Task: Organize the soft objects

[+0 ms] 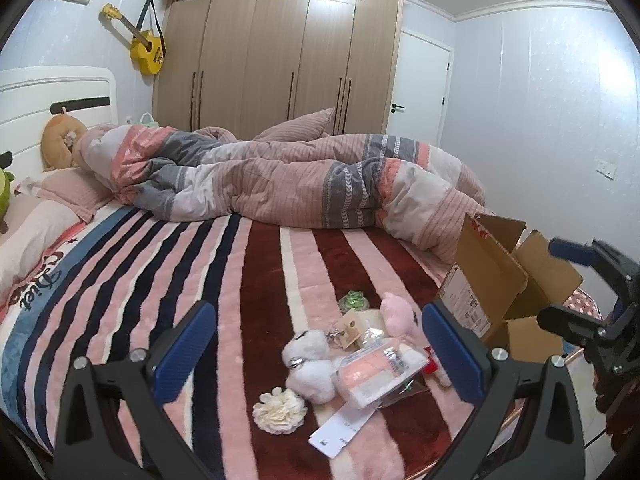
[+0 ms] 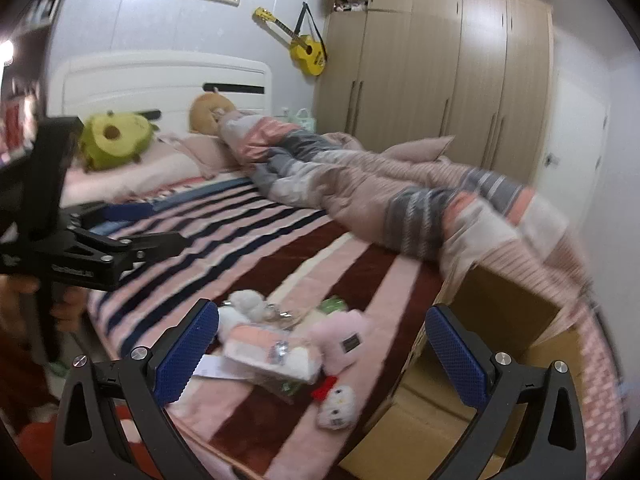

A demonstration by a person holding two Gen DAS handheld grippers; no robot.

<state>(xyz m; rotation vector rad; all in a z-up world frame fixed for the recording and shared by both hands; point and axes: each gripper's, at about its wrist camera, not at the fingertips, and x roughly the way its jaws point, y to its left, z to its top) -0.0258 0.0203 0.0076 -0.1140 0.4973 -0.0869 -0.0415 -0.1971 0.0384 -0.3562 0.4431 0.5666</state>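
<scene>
1. Left wrist view: our left gripper (image 1: 320,348) hung over the near edge of the bed with its jaws spread wide and nothing between them. The soft things lay in a loose heap on the striped blanket (image 1: 168,272) just ahead: a white plush (image 1: 310,364), a pink plush (image 1: 396,312), a wrapped pink-and-white bundle (image 1: 374,374), a cream fabric flower (image 1: 280,410), a small green toy (image 1: 353,301) and a paper slip (image 1: 340,430). The open cardboard box (image 1: 486,280) stood just beside the heap on its right, and our right gripper showed at the frame's right edge.

2. Right wrist view: our right gripper (image 2: 322,348) was likewise released and empty, aimed at the same heap, with a small white cat plush (image 2: 338,404) nearest and the box below on the right. This view was smeared by motion.

3. Risks, as we judged them: the pieces overlapped, so a pinch could drag a neighbour or the paper along; the bundle's glossy wrap might slip from the pads; the cat plush near the mattress edge could be knocked to the floor; an upright box flap could catch a carried toy.

4. Surface and room: the blanket was thick and fleecy, likely to give under pressure. A rumpled duvet (image 1: 280,176) lay behind, a wardrobe (image 1: 280,52) and yellow guitar (image 1: 146,46) beyond, and an avocado plush (image 2: 114,140) by the headboard.
</scene>
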